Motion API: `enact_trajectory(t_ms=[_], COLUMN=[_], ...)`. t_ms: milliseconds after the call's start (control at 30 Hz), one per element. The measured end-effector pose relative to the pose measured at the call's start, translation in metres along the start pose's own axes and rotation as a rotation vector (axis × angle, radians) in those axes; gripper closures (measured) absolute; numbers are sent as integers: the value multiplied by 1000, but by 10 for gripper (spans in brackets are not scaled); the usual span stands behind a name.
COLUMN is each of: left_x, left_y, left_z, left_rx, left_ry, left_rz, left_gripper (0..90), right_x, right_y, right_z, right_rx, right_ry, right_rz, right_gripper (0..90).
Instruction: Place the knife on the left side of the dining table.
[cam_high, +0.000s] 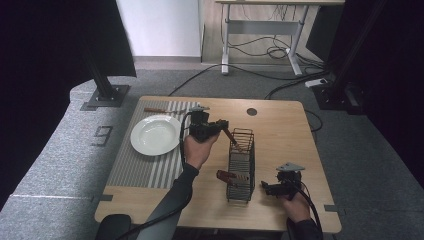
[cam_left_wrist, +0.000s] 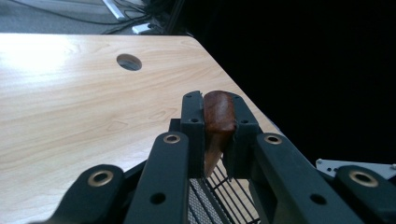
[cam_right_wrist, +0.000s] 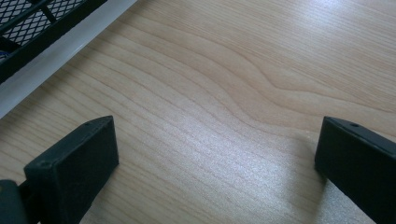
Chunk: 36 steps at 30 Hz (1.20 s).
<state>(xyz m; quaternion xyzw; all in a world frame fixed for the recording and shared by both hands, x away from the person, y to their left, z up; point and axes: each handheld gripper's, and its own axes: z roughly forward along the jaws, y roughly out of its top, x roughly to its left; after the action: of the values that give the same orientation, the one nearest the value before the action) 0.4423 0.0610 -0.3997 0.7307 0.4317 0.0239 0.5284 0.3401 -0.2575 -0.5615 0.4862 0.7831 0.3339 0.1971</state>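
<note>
My left gripper (cam_high: 223, 125) is shut on the brown wooden handle (cam_left_wrist: 218, 116) of a utensil, held over the far end of a black wire rack (cam_high: 241, 162). The utensil (cam_high: 231, 137) slants down into the rack's top. In the left gripper view the handle is clamped between the two jaws, with rack wires (cam_left_wrist: 224, 196) below. A second wooden-handled utensil (cam_high: 229, 175) pokes out of the rack's left side near its front. My right gripper (cam_high: 264, 187) rests low on the table just right of the rack, open; in the right gripper view (cam_right_wrist: 210, 158) bare wood lies between the jaws.
A white plate (cam_high: 155, 134) sits on a grey striped mat (cam_high: 150, 170) at the table's left. Another wooden-handled utensil (cam_high: 158, 110) lies at the mat's far edge. A round hole (cam_high: 251, 111) is in the tabletop (cam_high: 280, 130) at the back. Cables and a desk frame stand beyond.
</note>
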Motion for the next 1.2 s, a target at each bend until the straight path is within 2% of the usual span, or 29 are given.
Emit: enact_trajectory(t_ms=[533,800,1200], left_x=[-3,-5,-8], left_y=[10,19,29], left_z=[-33,-52,-81], left_rx=[-78,-99,-152], left_ry=[-36,-27,-35], left_rz=[0,15,25], left_gripper=[800,800,800], right_x=[0,0,0], right_y=[0,0,0], right_z=[0,0,0], right_rx=[1,3,3], right_ry=[0,1,0], right_rz=[0,0,0], right_gripper=[0,0,0])
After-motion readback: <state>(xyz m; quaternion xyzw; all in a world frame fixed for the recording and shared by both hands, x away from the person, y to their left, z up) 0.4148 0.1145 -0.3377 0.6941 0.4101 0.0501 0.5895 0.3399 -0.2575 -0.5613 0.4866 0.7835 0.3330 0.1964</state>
